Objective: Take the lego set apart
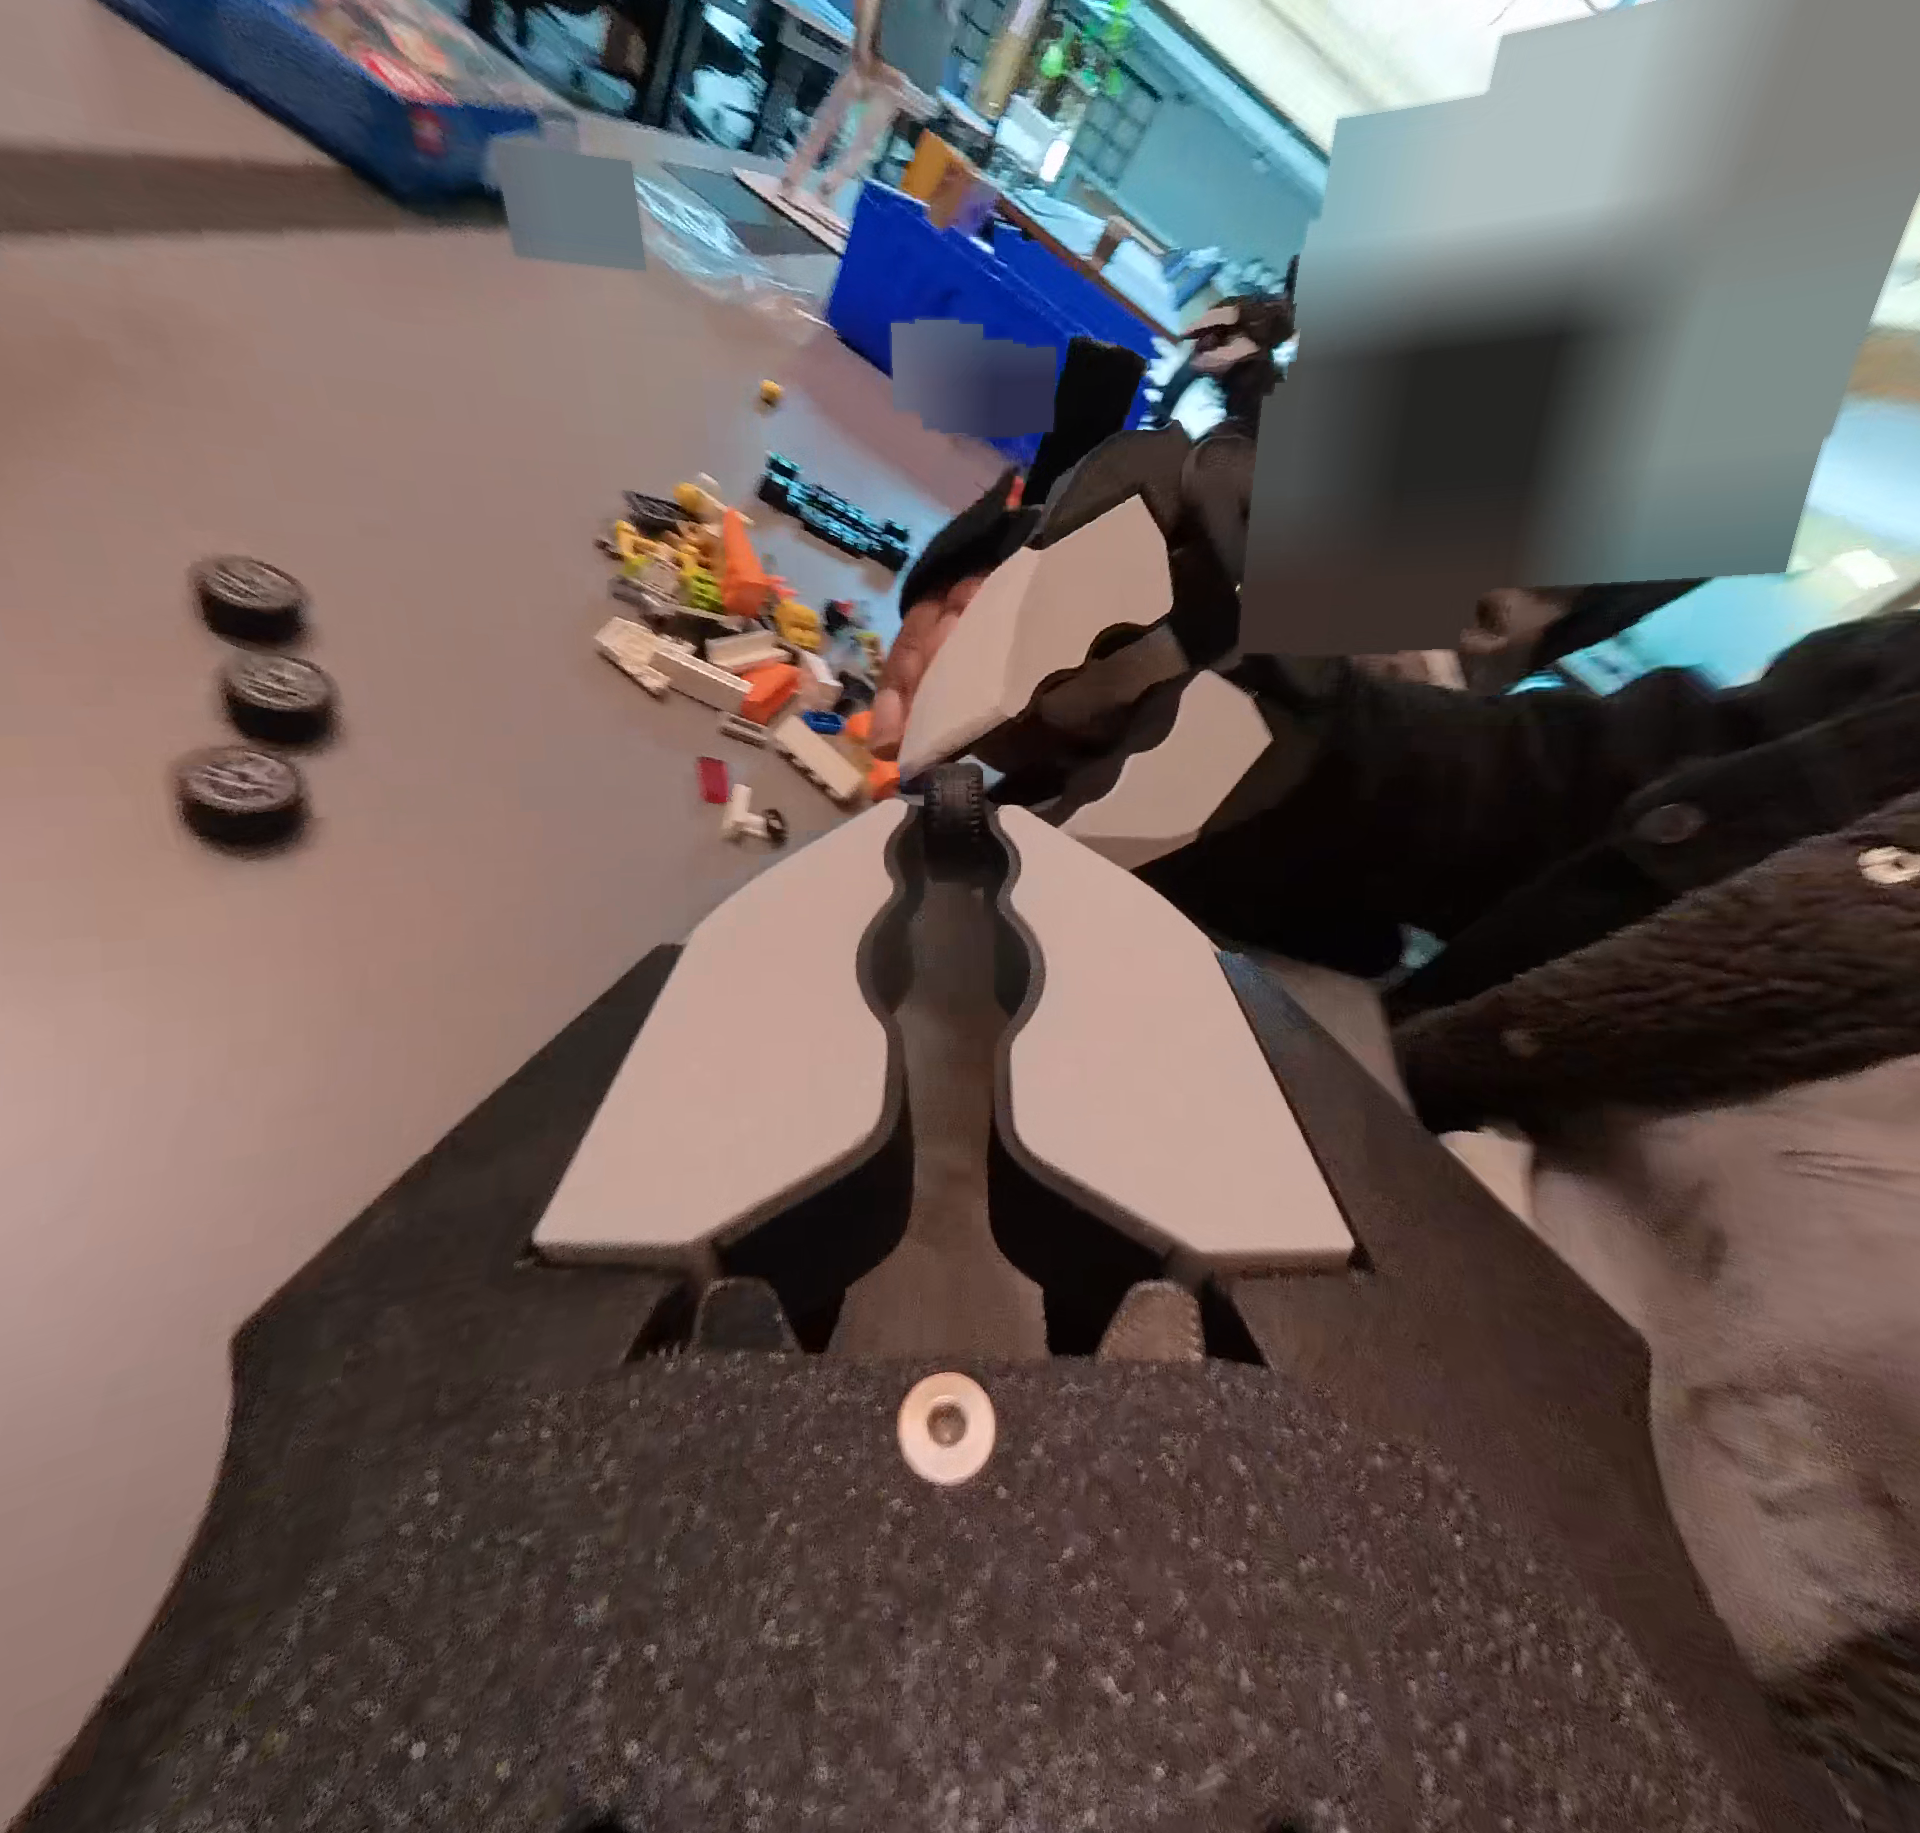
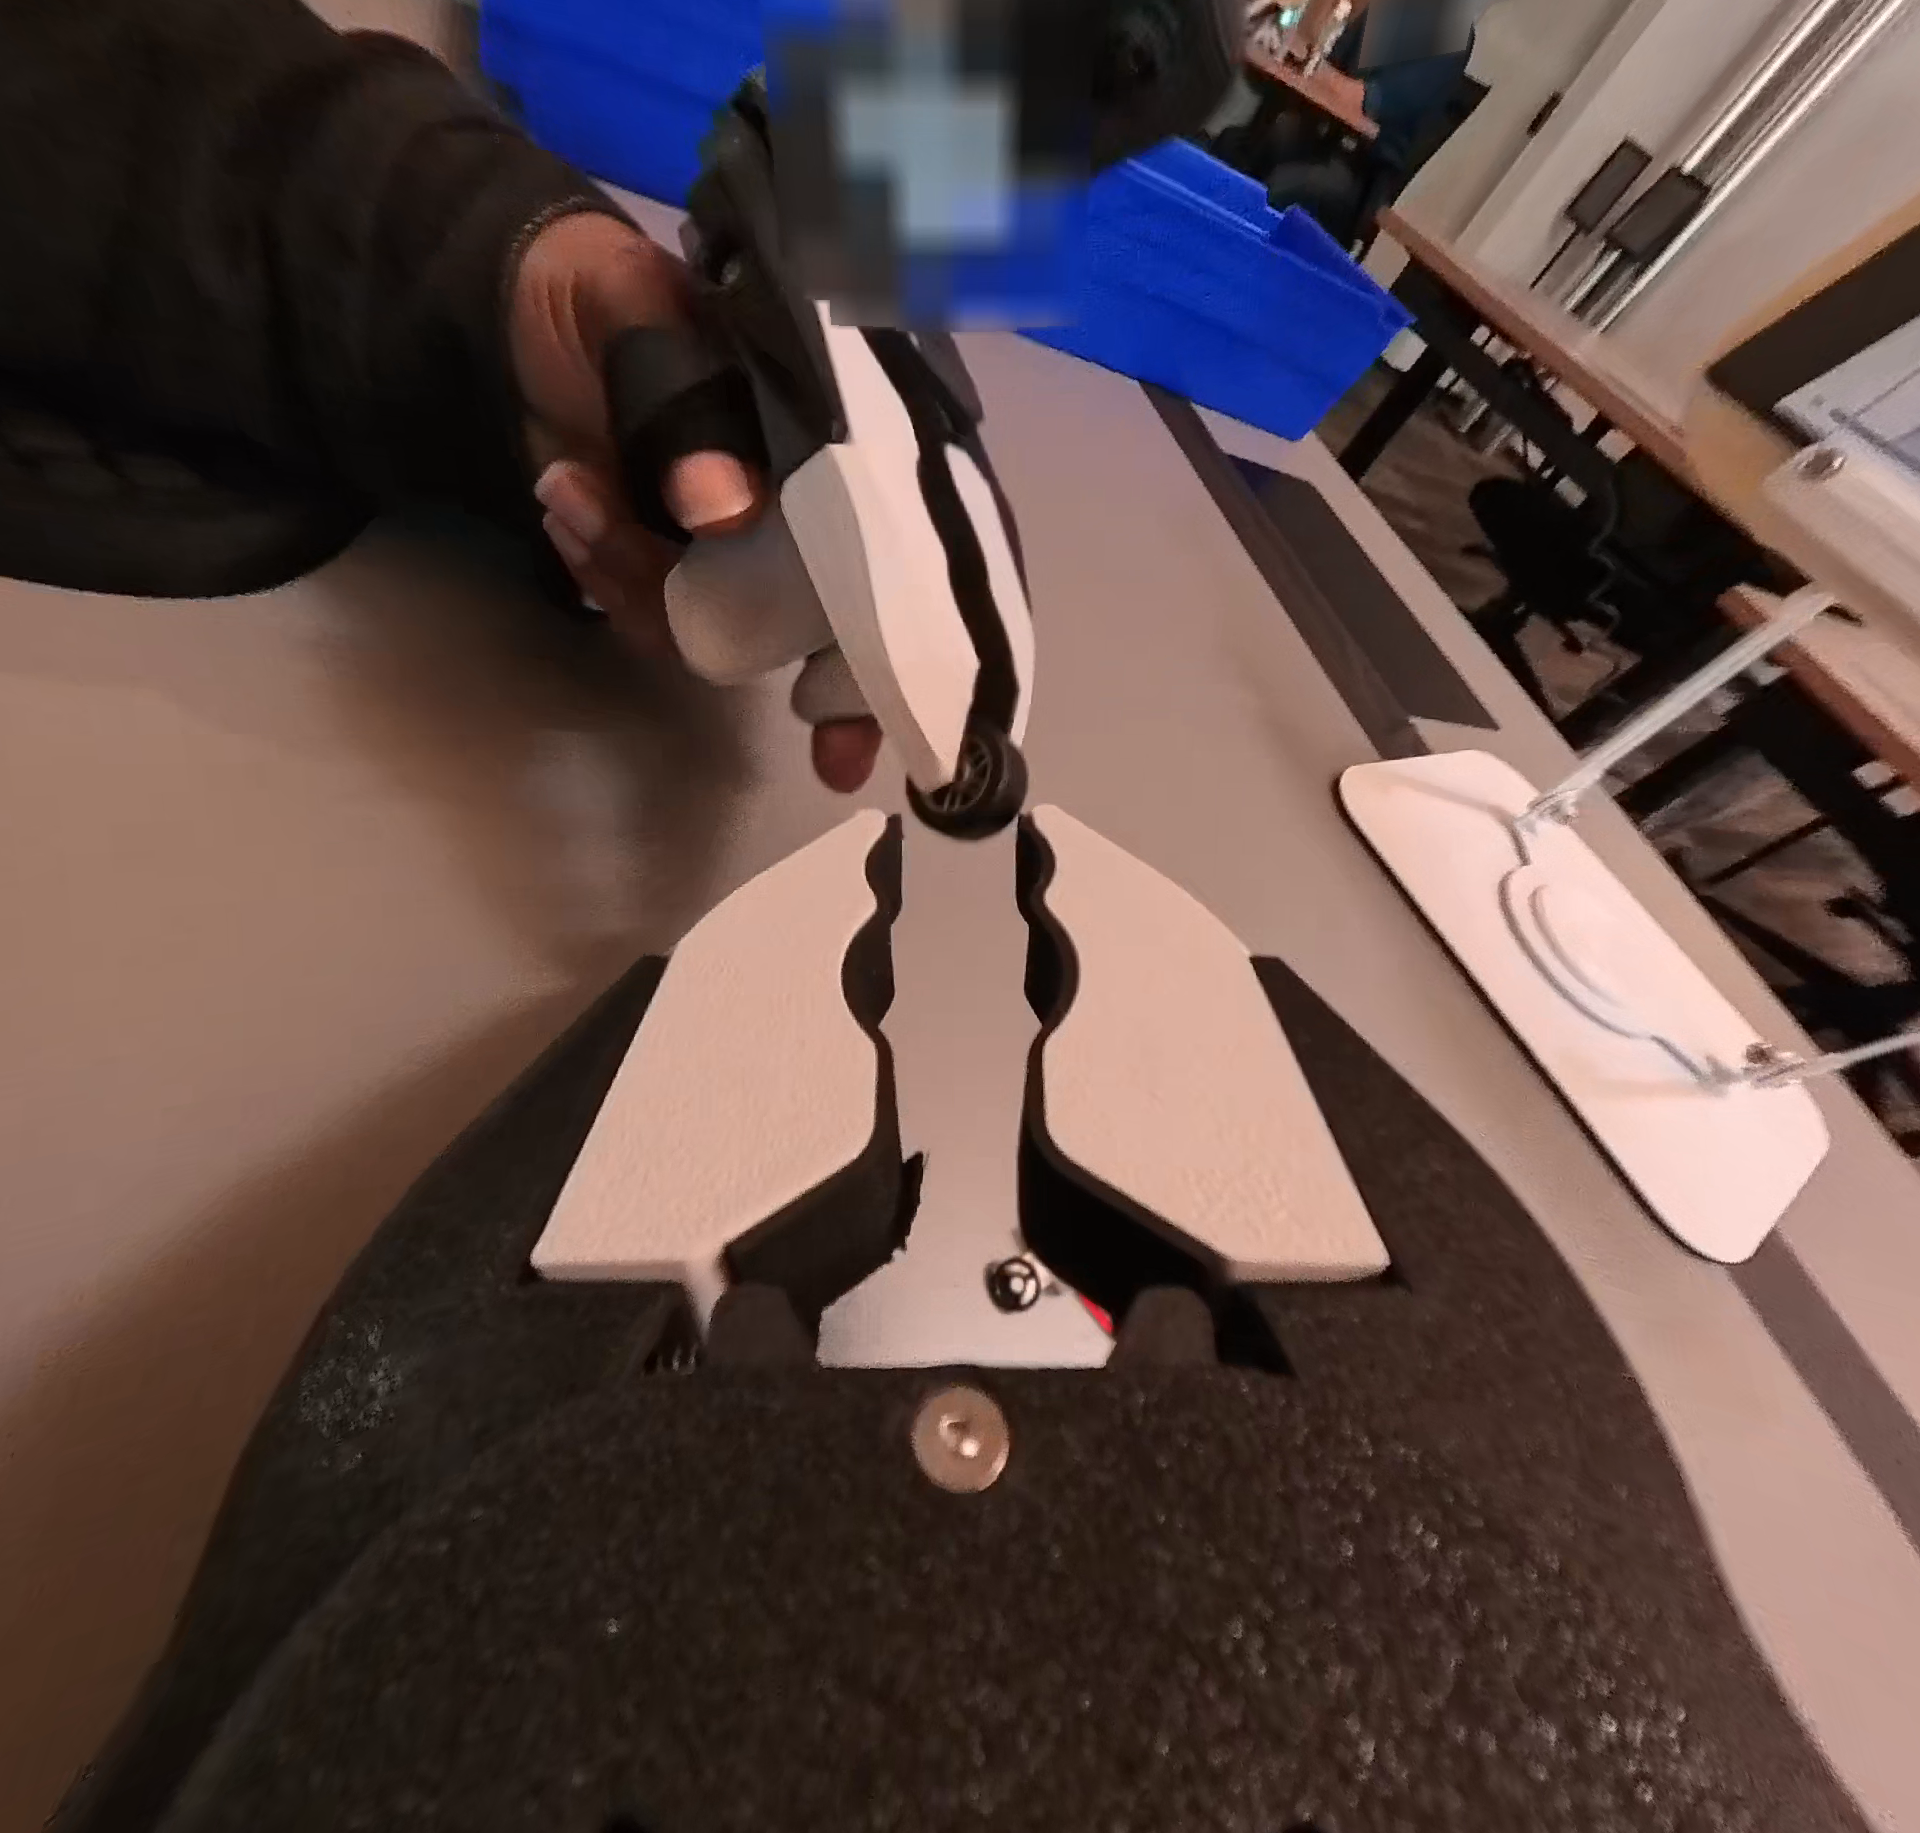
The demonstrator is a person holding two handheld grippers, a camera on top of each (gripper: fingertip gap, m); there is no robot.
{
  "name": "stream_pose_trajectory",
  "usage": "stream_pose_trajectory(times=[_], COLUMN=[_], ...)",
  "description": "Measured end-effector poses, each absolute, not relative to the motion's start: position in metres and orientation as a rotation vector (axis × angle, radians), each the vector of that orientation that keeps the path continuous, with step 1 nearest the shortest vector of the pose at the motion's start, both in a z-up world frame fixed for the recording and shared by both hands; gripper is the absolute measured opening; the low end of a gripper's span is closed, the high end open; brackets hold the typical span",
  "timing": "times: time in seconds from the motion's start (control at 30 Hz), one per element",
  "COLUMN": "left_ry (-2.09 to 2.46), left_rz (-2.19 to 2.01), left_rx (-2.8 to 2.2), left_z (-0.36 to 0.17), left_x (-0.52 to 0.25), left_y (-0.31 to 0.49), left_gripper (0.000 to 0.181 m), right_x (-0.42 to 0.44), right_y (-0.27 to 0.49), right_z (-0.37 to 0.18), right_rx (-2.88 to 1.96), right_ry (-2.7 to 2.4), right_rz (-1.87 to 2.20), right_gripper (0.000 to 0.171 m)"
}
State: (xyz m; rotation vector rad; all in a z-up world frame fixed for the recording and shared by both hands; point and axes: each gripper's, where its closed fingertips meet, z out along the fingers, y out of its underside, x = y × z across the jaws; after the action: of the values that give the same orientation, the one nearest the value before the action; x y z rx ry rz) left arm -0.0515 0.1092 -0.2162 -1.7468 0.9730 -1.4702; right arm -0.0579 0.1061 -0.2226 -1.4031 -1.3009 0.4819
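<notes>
Pinching a small wheel between two grippers

Gripping a small black wheel at its fingertips, the left gripper fills the lower half of the left wrist view, its white fingers drawn close around the tyre. Right gripper comes in from the upper right, its tips meeting the same wheel at frame centre; whether it clamps the wheel cannot be told here. Left of centre, a pile of loose lego pieces lies on the grey table. Three black tyres sit in a column at the far left, well apart from the pile. A blue box lies in the upper left, a blue bin beyond the pile.

From the right wrist view, the right gripper has a gap between its tips, with the wheel just ahead of them. Left gripper reaches down from the upper centre, closed on the wheel, a hand around its grip. A white plate lies at the right on the table, the blue bin above.
</notes>
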Motion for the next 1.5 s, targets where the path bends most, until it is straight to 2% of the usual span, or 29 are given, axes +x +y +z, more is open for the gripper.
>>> stream_pose_trajectory(times=[0.3,0.43,0.57,1.2,1.5], left_ry=[1.339,1.451,1.487,1.317,1.248], left_rz=[-0.84,-0.701,-0.664,-0.5,-0.394], left_rx=[-1.404,-1.281,-1.226,-1.354,-1.42], left_z=[-0.214,-0.217,-0.217,-0.205,-0.205], left_x=[-0.058,-0.053,-0.052,-0.056,-0.055], left_y=[0.098,0.087,0.082,0.105,0.108], left_gripper=[0.01,0.01,0.01,0.011,0.011], right_x=[-0.06,-0.062,-0.062,-0.061,-0.058], right_y=[0.09,0.08,0.077,0.099,0.102], right_z=[-0.213,-0.213,-0.212,-0.199,-0.198], right_rx=[-1.481,-1.433,-1.378,-1.346,-1.347], right_ry=[-1.263,-1.331,-1.383,-1.312,-1.291], right_rz=[0.812,0.794,0.716,0.261,0.208], right_gripper=[0.026,0.019,0.011,0.008,0.006])
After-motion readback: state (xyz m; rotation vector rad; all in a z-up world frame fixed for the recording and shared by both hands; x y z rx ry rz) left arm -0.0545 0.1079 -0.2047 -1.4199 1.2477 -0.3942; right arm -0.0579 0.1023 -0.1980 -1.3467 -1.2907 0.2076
